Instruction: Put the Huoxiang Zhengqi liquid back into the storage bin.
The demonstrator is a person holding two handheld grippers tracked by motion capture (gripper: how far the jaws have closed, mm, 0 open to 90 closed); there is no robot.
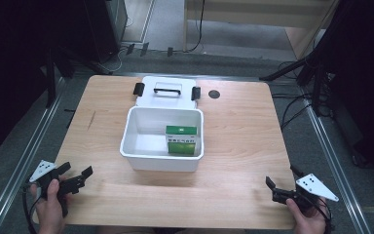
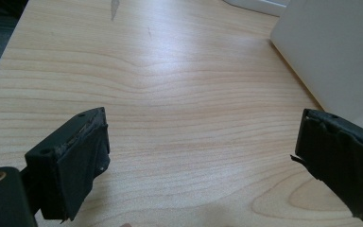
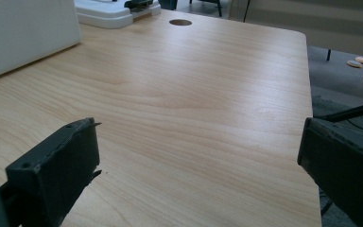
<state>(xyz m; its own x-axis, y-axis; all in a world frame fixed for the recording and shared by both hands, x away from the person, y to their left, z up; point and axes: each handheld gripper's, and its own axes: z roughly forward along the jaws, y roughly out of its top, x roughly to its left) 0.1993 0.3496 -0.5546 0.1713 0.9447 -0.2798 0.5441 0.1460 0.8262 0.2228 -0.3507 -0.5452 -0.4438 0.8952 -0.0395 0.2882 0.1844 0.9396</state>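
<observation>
- The green box [image 1: 180,140] lies inside the open white bin [image 1: 135,127], toward its right side; packing looks done.
- The lid [image 1: 168,91] rests flat behind the bin, touching its far rim, so closing appears to remain.
- Left gripper [image 1: 76,178] and right gripper [image 1: 274,187] rest at the near table [image 1: 238,141] corners, well apart from the bin, jaws spread and empty.

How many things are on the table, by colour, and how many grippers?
White things: 2, the open bin and its lid
Green things: 1, the box inside the bin
Black grippers: 2, the left gripper and the right gripper
Total: 5
</observation>
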